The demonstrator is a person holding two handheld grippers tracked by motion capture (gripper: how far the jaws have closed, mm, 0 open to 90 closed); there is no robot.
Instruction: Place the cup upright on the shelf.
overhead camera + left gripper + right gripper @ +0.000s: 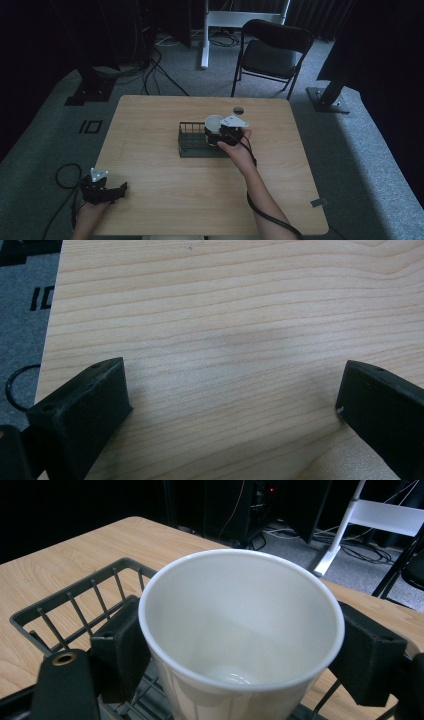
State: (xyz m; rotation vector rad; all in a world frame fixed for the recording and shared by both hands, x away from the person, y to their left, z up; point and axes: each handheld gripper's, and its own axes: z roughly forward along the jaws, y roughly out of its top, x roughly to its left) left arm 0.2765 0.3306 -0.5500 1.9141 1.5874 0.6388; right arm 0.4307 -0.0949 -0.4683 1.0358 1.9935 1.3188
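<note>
Where two tongs work: one cup (240, 630), one rack (192, 142).

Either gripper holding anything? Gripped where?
The right gripper clamps the white paper cup by its side walls below the rim, over the wire basket. The left gripper holds nothing.

The bench (150, 200) is pale wood or wood-look laminate, smooth with a soft sheen and long wavy grain lines. The cup (240, 630) looks like white paper, smooth and slightly glossy inside, with a thin rolled rim. The rack (75, 605) is dark grey wire, seemingly coated metal, with a dull finish. The left tongs (230, 405) and the right tongs (245, 652) have black jaws of matt, faintly rough plastic. The floor (350, 130) wears grey carpet, coarse and matt. The folding chair (272, 50) has a dark padded seat on black metal tubing.
</note>
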